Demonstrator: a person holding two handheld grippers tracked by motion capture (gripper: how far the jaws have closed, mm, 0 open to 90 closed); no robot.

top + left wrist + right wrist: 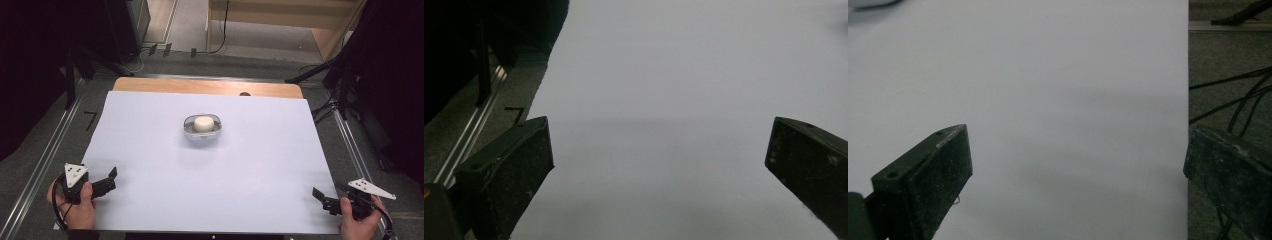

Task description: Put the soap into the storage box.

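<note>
- The left gripper (111,178) sits at the near left corner of the white sheet (150,150), held in the person's left hand (80,207). In the left gripper view its two black jaws stand wide apart, with bare sheet between them; they hold nothing and touch nothing.
- The right gripper (320,197) sits at the near right corner, held in the right hand (357,225). In the right gripper view its jaws are likewise spread wide, one over the sheet and one past its edge above the grey floor (1228,55); nothing is between them.
- The clear dish (202,127) stands near the middle of the sheet, well apart from both grippers, with a white round block (203,122) resting inside it.
- The sheet covers a wooden table (210,87), whose far edge shows beyond it.
</note>
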